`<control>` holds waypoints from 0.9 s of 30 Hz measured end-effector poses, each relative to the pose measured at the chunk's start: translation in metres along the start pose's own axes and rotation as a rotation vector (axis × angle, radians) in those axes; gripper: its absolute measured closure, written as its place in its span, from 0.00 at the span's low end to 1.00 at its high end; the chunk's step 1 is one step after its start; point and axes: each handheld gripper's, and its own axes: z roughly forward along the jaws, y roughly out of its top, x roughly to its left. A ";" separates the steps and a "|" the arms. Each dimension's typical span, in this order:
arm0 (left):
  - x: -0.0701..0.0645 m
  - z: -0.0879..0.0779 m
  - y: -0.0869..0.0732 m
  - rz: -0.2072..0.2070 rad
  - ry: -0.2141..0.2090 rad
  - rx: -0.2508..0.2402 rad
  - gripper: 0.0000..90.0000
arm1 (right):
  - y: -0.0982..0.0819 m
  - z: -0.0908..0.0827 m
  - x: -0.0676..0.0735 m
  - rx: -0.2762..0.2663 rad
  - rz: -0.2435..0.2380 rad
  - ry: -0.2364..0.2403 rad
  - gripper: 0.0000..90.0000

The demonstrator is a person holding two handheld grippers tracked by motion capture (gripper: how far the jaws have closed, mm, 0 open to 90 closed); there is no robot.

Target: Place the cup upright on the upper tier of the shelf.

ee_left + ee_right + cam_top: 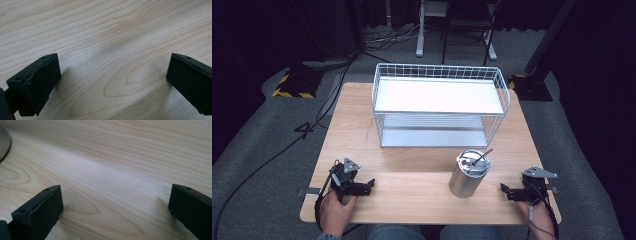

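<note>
The steel canister (pixel 467 173) stood upright on the table (pixel 412 170), front of the wire rack (pixel 439 102), nearer the right gripper (pixel 507 190). Both it and the left gripper (pixel 368 186) rested wide, empty. Advised: approach level, clamp mid-body, avoiding the lid handle.

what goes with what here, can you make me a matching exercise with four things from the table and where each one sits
Things:
1. metal canister
2. wire rack
3. left gripper
4. right gripper

Places:
a. near the table's front right corner, jaws open, pointing toward the middle
b. at the far side of the wooden table, two shelves
c. near the table's front left corner, jaws open, over bare wood
d. in front of the rack, right of centre, upright with a thin handle on its lid

Pairs: 1-d, 2-b, 3-c, 4-a
</note>
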 end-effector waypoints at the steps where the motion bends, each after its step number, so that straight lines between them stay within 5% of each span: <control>1: 0.000 0.000 0.000 0.000 0.000 0.000 0.00 | 0.000 0.000 0.000 0.000 -0.001 0.000 0.00; 27: 0.000 0.000 0.000 0.000 0.000 0.000 0.00 | 0.002 -0.003 -0.001 -0.017 -0.011 0.005 0.00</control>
